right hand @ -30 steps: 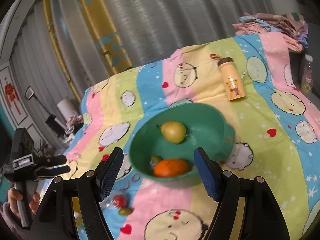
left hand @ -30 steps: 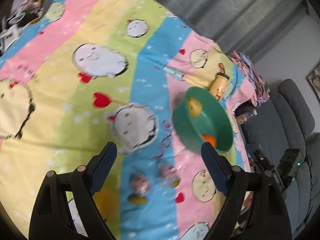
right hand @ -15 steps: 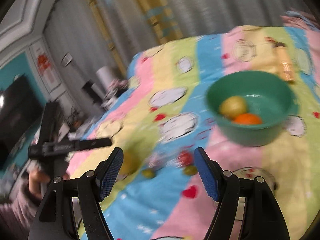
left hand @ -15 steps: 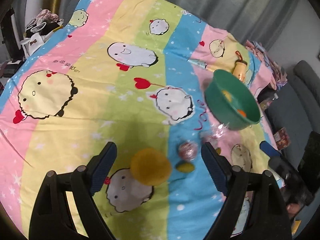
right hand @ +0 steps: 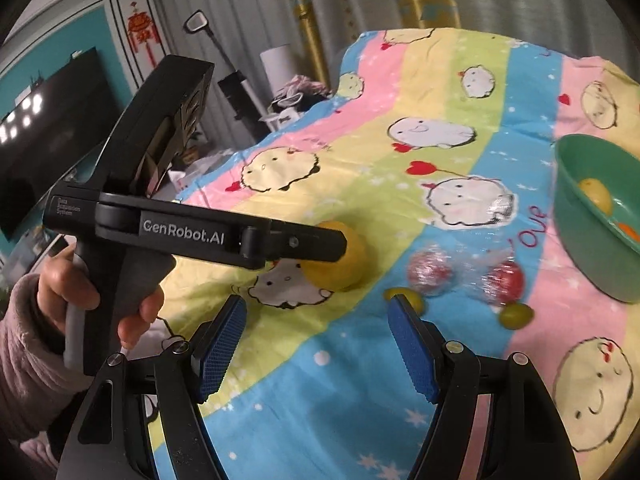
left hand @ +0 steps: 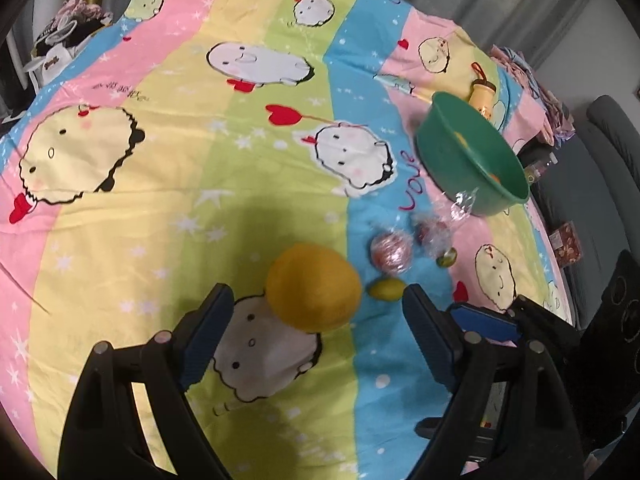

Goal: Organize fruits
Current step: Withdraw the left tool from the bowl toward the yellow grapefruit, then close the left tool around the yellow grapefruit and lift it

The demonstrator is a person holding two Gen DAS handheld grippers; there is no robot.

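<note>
A large yellow fruit [left hand: 314,292] lies on the cartoon bedsheet [left hand: 168,216], right in front of my left gripper [left hand: 316,310], whose jaws stand wide and do not touch it. To its right lie two plastic-wrapped red fruits [left hand: 391,256] [left hand: 432,234] and two small green fruits [left hand: 386,289] [left hand: 447,257]. The green bowl [left hand: 452,168] stands further right. In the right wrist view the bowl [right hand: 580,248] holds a pear [right hand: 596,194] and an orange [right hand: 628,232]. My right gripper [right hand: 316,308] hangs open and empty above the sheet, near a small green fruit [right hand: 404,296].
A tan bottle [left hand: 482,94] lies beyond the bowl. A hand in a pink sleeve [right hand: 24,344] holds the left gripper's handle. A TV [right hand: 48,128], a stand with clutter and curtains lie past the bed's far side; a grey sofa [left hand: 608,208] is on the right.
The left gripper has come down towards the yellow fruit, which now sits between its fingertips' line. The right gripper swung left, away from the bowl, to the loose fruits.
</note>
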